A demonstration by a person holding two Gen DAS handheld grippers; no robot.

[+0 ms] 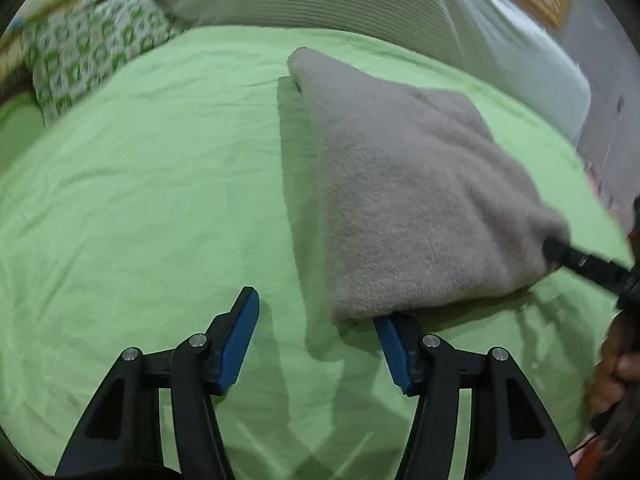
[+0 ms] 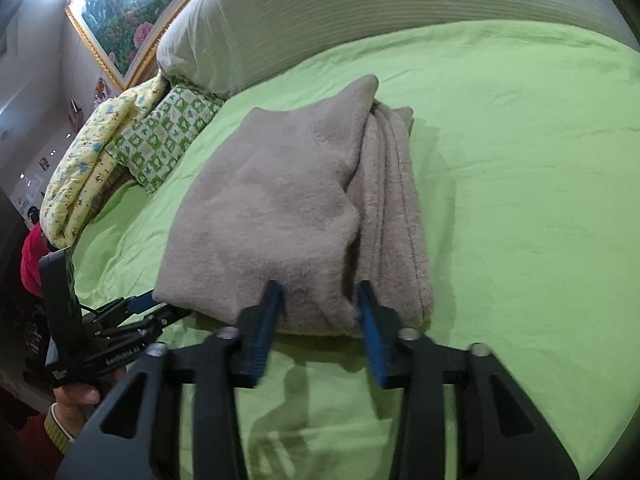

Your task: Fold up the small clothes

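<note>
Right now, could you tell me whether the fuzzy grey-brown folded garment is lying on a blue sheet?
No, the fuzzy grey-brown folded garment lies on a light green bedsheet.

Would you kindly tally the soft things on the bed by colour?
Grey: 1, the folded garment
Green-patterned: 1, the pillow
Yellow-patterned: 1, the quilt
Total: 3

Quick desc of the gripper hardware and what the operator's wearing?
Both the left gripper and the right gripper have black angular linkage arms with silver pivot pins and blue ribbed pads. White lettering marks the left one's body. A red sleeve with a yellowish cuff shows.
</note>
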